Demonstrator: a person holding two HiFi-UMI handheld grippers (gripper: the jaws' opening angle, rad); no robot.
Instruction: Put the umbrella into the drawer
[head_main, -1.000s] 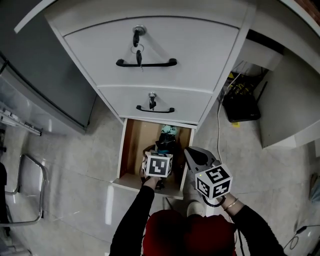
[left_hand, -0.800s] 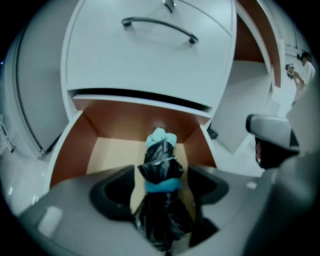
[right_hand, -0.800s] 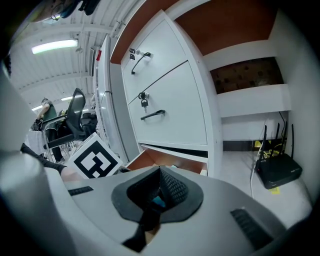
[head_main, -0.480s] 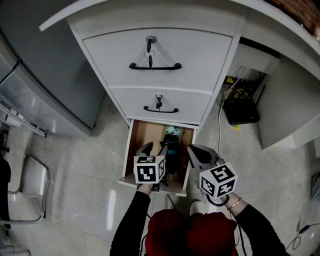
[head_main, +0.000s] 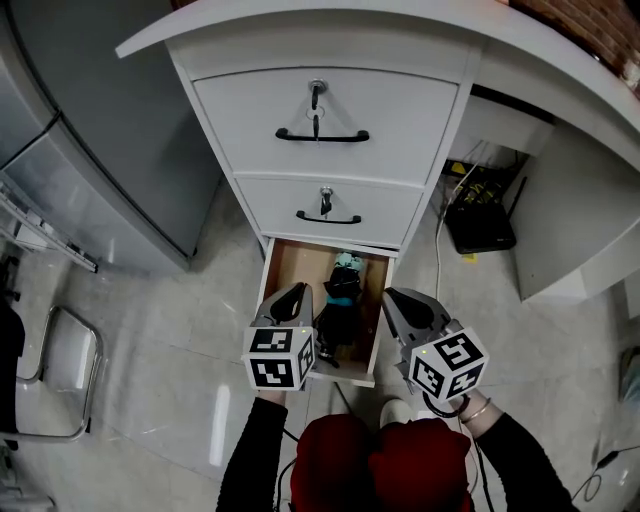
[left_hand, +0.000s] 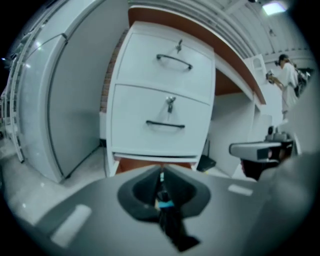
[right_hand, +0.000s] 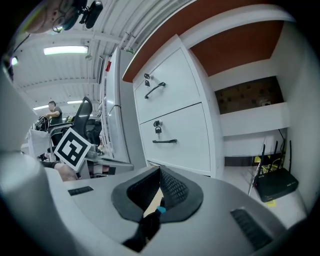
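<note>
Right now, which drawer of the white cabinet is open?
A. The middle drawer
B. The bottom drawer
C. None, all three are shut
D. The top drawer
B: the bottom drawer stands pulled out with the dark umbrella lying inside it, while the top drawer and the middle drawer are both shut.
</note>
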